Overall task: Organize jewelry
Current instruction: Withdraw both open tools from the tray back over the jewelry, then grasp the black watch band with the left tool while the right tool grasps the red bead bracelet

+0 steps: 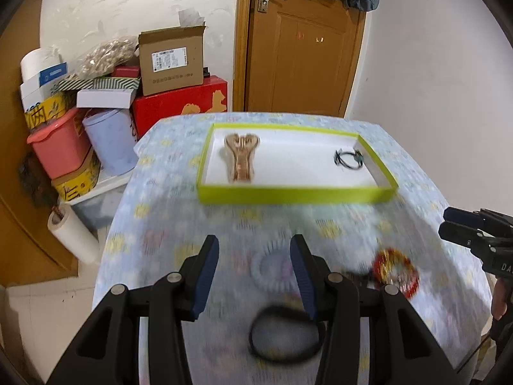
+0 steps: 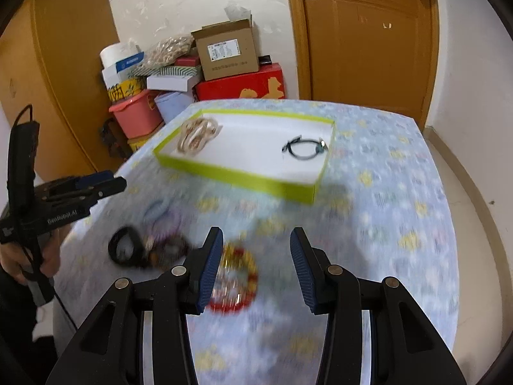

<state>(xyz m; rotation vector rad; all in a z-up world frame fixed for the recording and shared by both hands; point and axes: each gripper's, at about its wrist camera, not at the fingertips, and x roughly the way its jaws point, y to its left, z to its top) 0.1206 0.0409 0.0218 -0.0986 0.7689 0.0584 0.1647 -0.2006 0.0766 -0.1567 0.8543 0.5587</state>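
The left hand-held gripper [image 1: 255, 271] hangs over the near end of the desk [image 1: 179, 199] with its jaws spread apart and nothing between them; a black band [image 1: 285, 333] lies on the cloth just below; the right hand-held gripper [image 2: 256, 268] also stands apart and empty, above a red and gold bangle [image 2: 237, 280]; both seem poised over the loose pile to pick the next pieces; farther back sits the green-rimmed tray [image 1: 288, 192], its white floor already holding a pale gold hair clip [image 1: 240, 157] at one end and a dark thin bracelet [image 1: 348, 160] at the other, kept well apart, likely so each piece stays separate; a light coiled hair tie [image 2: 157, 210] and a dark beaded piece [image 2: 170, 250] still wait on the cloth
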